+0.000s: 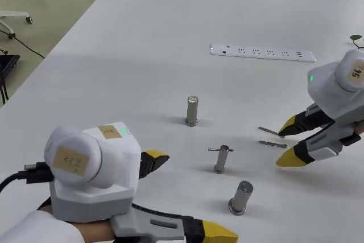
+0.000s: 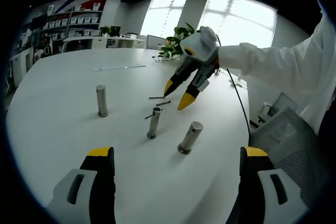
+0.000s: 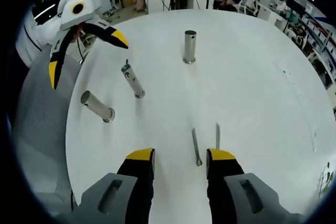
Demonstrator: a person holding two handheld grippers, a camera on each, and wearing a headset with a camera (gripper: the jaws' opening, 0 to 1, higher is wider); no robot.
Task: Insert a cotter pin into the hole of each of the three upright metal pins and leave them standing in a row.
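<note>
At 3 o'clock over the worktop (image 1: pixel 142 55) the right gripper (image 1: pixel 283 146) is held low, jaws open beside two loose cotter pins (image 1: pixel 268 131) (image 1: pixel 273 144). At 7 o'clock the left gripper (image 1: pixel 199 196) is held with jaws spread, empty. Three metal pins (image 1: pixel 192 111) (image 1: pixel 221 160) (image 1: pixel 241 197) are stood upright, the middle one crossed by a third cotter pin (image 1: pixel 213 149).

Three grey cylindrical metal pins (image 1: pixel 192 110): smooth, satin sheen. White flat table (image 1: pixel 142 38): matt, smooth. Left hand-held gripper (image 1: pixel 193 194) and right hand-held gripper (image 1: pixel 282 147): white moulded plastic, slight gloss.

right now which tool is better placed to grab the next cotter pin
Right. The right tool is open, tips beside the two loose cotter pins; the left tool is beyond the metal pins.
</note>
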